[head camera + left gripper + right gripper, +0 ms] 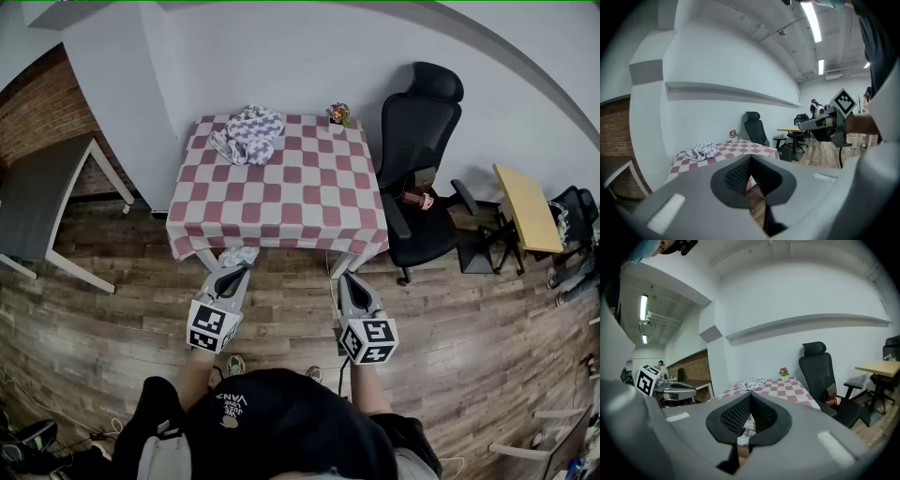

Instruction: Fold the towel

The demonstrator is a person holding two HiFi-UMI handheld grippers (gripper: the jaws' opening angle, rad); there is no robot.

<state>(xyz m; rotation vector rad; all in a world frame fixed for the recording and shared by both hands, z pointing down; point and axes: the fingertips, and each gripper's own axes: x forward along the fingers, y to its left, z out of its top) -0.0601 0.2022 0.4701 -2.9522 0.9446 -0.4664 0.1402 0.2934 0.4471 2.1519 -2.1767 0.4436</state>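
**Both grippers closed and empty, towel untouched at the far side of the table**

Your left gripper (236, 270) sits at the lower centre-left of the head view. Its tip is close to the near edge of the table (281, 202), which wears a red-and-white checked cloth. In its own view the two dark ribbed pads meet in a tight line with nothing between them, so you are holding nothing on that side.

Your right gripper (349, 279) is beside it at the lower centre-right, level with the left one and well apart from it. It also points toward the table's near edge. Its own view shows the jaws pressed together in the same way, with no cloth caught in them.

The towel (251, 131) lies in a crumpled heap in the upper left part of the tabletop, close to the far edge by the white wall. It is grey and white with a wavy pattern, bunched up rather than spread flat. Neither gripper touches it, and most of the tabletop lies between it and your tips.

A small pot of flowers (337, 114) stands at the upper right of the tabletop, apart from the towel. A black office chair (422, 159) stands just right of the table, on the wooden floor (469, 319)
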